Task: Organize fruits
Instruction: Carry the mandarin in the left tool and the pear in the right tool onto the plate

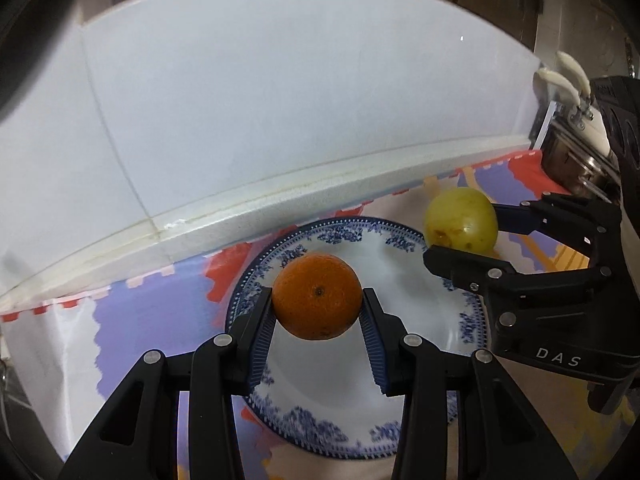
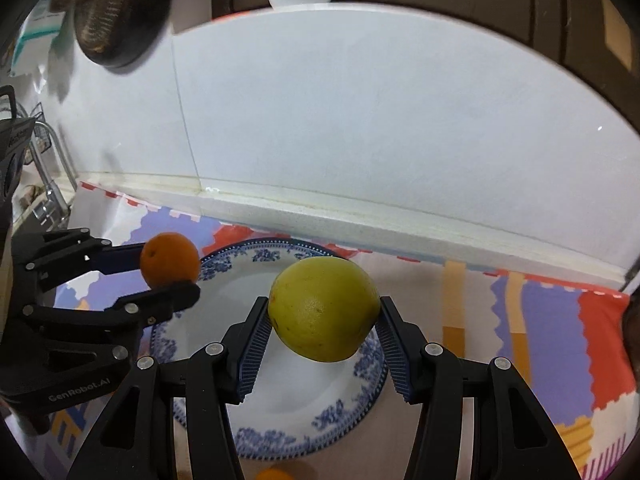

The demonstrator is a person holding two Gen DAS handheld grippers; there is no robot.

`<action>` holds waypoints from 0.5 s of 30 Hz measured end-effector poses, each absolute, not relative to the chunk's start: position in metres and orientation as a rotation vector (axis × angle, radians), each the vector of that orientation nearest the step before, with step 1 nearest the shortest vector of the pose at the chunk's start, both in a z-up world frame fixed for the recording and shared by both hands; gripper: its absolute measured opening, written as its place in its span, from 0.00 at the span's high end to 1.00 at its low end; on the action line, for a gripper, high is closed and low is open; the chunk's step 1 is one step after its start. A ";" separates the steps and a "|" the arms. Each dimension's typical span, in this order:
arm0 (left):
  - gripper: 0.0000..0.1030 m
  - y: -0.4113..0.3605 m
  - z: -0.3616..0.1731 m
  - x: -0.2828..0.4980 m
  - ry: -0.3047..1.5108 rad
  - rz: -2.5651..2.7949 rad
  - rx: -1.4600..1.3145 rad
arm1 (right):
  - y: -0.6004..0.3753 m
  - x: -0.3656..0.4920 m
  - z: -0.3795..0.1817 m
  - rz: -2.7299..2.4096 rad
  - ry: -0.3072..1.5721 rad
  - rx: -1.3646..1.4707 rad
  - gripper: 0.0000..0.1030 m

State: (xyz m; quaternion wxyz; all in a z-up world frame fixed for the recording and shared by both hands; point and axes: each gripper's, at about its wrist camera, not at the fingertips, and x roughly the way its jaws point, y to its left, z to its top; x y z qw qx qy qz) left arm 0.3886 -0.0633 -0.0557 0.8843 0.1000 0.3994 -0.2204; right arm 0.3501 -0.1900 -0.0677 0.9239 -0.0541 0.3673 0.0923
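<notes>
Above the plate: both tools hang over one blue-patterned plate (image 1: 436, 308) on a patterned cloth (image 1: 160, 304) over the tabletop, each with a fruit.
Left tool (image 1: 318, 300): clamped on the orange (image 1: 316, 295), ribbed pads on its two sides; the fruit is in the air over the plate's 10 o'clock part in its own view.
Right tool (image 2: 323, 312): clamped on the pear (image 2: 323, 308), a yellow-green fruit held clear above the plate's middle to 2 o'clock part.
Third fruit: a sliver of something orange (image 2: 274, 474) shows at 6 o'clock in the right view, just off the plate; too cropped to name.
Risk, collision: the tools stand near each other over the same plate; if both lower at once, fingers or fruits could knock together.
Risk, roll: both fruits are round and the plate is shallow; let go from any height, either would likely roll off the rim onto the cloth.
Risk, slip: each grip is only two narrow contacts on a curved skin; a tilt could let the fruit twist out.
Risk, bruise: the pear already shows brown marks; a harder squeeze could dent it.
Writing: "DAS" on the right tool's body in the left view; "GenRobot.AI" on the left tool's body in the right view.
</notes>
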 end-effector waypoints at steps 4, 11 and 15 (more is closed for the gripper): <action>0.60 -0.069 -0.072 0.405 0.868 -0.473 0.216 | -0.193 0.371 -0.084 0.197 0.800 -0.106 0.48; 0.60 -0.078 -0.094 0.424 0.913 -0.484 0.209 | -0.197 0.395 -0.105 0.206 0.855 -0.096 0.48; 0.60 -0.079 -0.102 0.429 0.928 -0.491 0.209 | -0.197 0.403 -0.113 0.213 0.877 -0.094 0.48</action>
